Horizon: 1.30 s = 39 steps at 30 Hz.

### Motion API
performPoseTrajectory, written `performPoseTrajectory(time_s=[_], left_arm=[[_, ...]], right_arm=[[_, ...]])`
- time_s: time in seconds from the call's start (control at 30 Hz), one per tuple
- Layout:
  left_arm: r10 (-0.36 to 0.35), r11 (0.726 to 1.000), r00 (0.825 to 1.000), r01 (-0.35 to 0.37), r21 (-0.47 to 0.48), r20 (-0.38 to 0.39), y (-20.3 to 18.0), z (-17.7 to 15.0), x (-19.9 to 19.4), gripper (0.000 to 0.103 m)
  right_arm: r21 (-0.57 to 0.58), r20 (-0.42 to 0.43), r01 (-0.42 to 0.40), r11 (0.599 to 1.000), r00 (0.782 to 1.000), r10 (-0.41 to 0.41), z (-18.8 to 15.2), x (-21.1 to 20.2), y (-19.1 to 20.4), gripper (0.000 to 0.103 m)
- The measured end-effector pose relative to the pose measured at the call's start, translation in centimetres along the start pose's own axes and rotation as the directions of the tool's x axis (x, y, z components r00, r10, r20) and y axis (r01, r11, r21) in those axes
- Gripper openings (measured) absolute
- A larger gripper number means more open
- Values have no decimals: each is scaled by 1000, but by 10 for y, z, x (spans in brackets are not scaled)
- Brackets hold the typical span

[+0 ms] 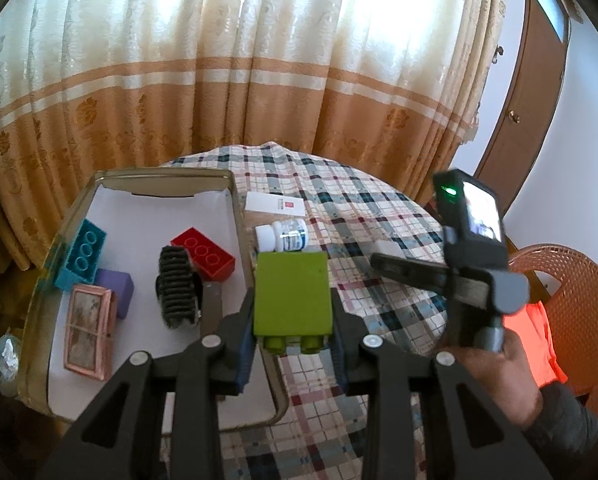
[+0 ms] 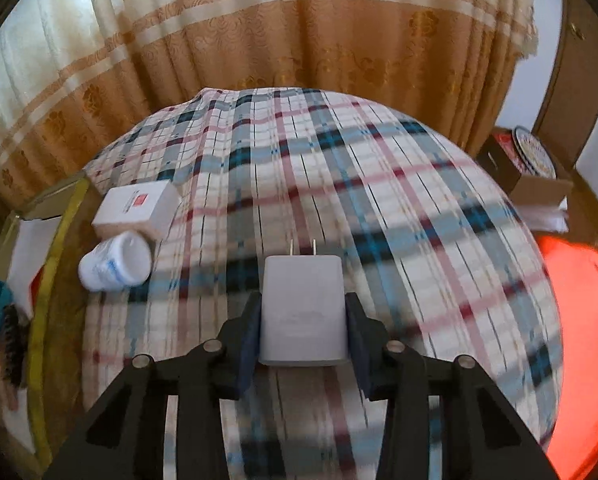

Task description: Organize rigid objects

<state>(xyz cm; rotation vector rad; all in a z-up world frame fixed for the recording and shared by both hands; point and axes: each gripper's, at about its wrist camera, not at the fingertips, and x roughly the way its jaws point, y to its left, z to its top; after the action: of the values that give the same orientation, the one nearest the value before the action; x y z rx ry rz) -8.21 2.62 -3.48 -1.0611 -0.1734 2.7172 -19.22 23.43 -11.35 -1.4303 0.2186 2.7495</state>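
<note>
in tray [image 1: 235, 208]: five bits already dropped
left gripper [image 1: 293, 320]: clamped on green brick [image 1: 291, 296], not yet binned
right gripper [image 2: 303, 320]: pads at charger [image 2: 303, 312], contact unclear
on cloth [image 2: 379, 184]: bottle [image 2: 115, 262], box [image 2: 137, 208] left

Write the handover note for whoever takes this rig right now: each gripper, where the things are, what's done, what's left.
Left gripper: shut on the green block, held just beside the tray.
Right gripper: fingers on either side of the white charger on the plaid tablecloth; grip looks closed, unconfirmed.
Done, in the tray: teal block, red block, purple block, black brush, pink frame.
Left: white bottle lying on its side and white box, both outside the tray, plus the two held items.
</note>
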Motion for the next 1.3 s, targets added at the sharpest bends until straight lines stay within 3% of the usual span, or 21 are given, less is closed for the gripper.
performPoseTrajectory(time_s=[0.27,0.67,1.3], left_arm=[[34,999,999,-34,-22,-8,13,-9,-14,31],[135,989,991,-135,-55,7,46,-15,-34,31],[224,970,974,-226,-87,-25,75,-22,-31,31]], right_arm=[[36,50,-72,997,996,70,-33,-48,9,42],[-67,137,-185,980,972,193,-50,-108,70,42],[-206,156,-261,943,943,295,-58,-133,135,43]])
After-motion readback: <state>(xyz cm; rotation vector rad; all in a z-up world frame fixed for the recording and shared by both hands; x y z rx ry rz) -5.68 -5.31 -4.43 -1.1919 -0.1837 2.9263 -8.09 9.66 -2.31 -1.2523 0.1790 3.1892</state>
